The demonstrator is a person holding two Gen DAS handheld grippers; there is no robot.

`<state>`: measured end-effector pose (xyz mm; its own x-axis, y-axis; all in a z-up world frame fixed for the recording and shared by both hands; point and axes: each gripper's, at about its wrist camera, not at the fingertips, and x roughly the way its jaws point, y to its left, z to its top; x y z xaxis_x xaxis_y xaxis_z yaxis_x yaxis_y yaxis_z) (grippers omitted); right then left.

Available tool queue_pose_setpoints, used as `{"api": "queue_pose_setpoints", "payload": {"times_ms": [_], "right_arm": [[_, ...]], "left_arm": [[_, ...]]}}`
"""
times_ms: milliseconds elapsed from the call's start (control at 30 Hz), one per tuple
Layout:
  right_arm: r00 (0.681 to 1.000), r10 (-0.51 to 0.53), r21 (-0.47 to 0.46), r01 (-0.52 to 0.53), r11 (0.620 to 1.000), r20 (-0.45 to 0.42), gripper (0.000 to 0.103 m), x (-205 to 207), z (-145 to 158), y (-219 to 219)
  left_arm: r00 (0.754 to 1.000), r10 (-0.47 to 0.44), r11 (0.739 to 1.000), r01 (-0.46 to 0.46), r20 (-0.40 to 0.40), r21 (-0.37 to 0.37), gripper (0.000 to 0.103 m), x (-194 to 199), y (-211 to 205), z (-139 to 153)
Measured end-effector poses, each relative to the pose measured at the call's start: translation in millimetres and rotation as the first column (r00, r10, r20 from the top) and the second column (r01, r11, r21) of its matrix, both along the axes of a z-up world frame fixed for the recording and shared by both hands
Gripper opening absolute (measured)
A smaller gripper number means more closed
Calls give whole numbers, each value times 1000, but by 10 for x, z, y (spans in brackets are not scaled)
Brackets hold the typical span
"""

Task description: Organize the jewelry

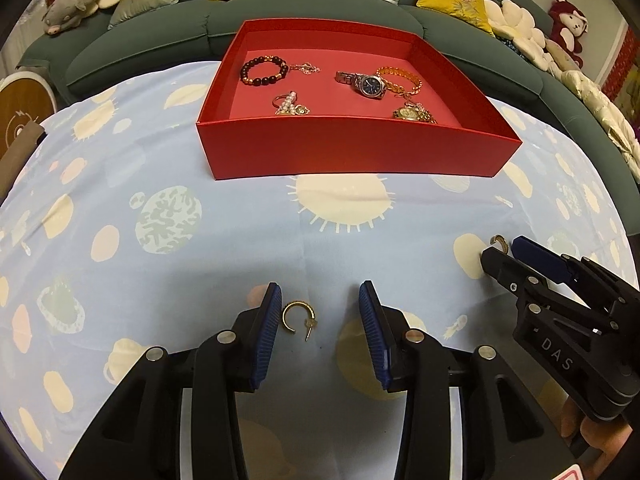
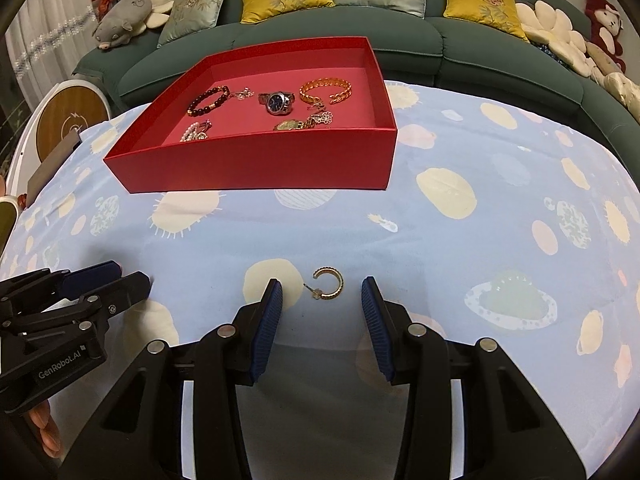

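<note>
Earrings lie on the table (image 1: pixel 168 272): one gold hoop (image 1: pixel 299 317) between the parted, untouching pads of the left hand-held gripper (image 1: pixel 320 328), the other hoop (image 2: pixel 329 283) likewise between the open right hand-held gripper (image 2: pixel 322 326). Beyond them, the red box (image 1: pixel 352 148) holds bracelets and watches.

Your left tongs (image 1: pixel 319 304) and right tongs (image 2: pixel 322 300) both point steeply downward, side by side. Each pair stands partly apart, blue pads (image 1: pixel 267 332) gripping nothing.
</note>
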<state>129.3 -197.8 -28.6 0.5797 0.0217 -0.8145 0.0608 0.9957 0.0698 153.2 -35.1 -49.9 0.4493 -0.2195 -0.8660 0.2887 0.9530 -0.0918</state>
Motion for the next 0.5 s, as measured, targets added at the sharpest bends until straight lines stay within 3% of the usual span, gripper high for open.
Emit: {"api": "queue_pose_setpoints", "payload": {"times_ms": [167, 333, 500], "right_arm": [[1000, -3, -12, 3, 1000, -3, 27, 4, -1, 5], [1000, -7, -17, 7, 1000, -8, 14, -3, 6, -24], [1000, -1, -26, 1, 1000, -9, 14, -13, 12, -1]], "left_arm": [[1000, -4, 1000, 4, 16, 15, 34, -20, -2, -2], [1000, -3, 1000, 3, 18, 14, 15, -32, 34, -3], [1000, -14, 1000, 14, 14, 9, 15, -47, 40, -1]]}}
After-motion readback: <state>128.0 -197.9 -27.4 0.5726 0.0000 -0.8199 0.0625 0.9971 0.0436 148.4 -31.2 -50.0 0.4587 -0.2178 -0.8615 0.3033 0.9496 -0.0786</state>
